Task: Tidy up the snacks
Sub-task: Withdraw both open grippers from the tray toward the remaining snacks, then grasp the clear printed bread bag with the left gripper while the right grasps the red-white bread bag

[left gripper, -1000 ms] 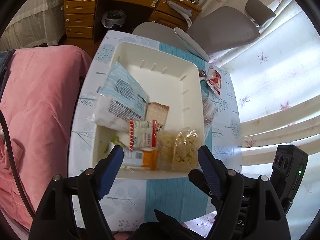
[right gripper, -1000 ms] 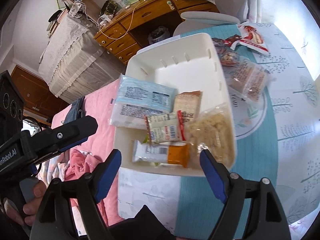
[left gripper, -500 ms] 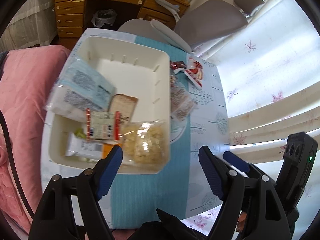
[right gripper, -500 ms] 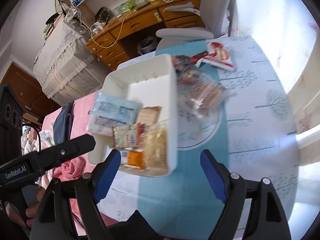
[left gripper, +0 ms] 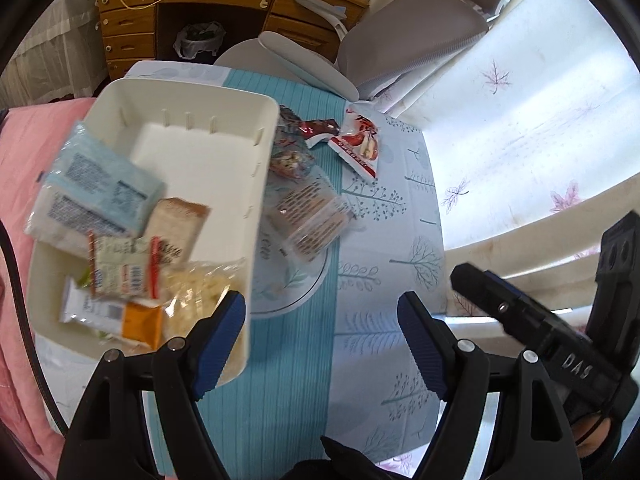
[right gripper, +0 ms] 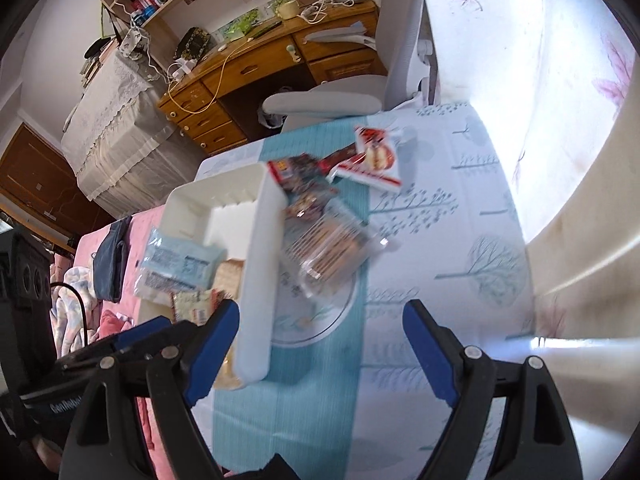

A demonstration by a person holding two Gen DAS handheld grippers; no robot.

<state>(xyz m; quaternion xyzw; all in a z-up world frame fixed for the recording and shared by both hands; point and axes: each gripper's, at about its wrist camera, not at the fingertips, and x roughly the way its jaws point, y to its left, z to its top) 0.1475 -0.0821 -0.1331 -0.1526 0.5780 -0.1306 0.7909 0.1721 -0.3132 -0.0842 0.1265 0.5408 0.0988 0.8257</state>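
Our left gripper (left gripper: 320, 338) and right gripper (right gripper: 320, 344) both hang released and empty above the teal runner of the surface (left gripper: 384, 336), blue fingers spread wide. Over the past second both have swung rightward: the white bin (left gripper: 224, 96), which sat squarely between the fingers of each, now lies off to the left, and the loose snacks have come toward the middle of both views. We take this to mean that we are done with the bin for now and are lining up the next pick. Inside the bin, the pale blue pack (left gripper: 100, 184), the brown wrapped bar (left gripper: 176, 226), the red-edged sachet (left gripper: 122, 266), the orange-ended bar (left gripper: 116, 316) and the clear bag of pale pieces (left gripper: 200, 292) crowd the near end, leaving the far end bare. Just right of the bin's wall lie the clear pack of brown biscuits (right gripper: 332, 250), a dark mixed packet (right gripper: 306, 180) farther off, and the red-and-white packet (right gripper: 374, 158) farthest away.
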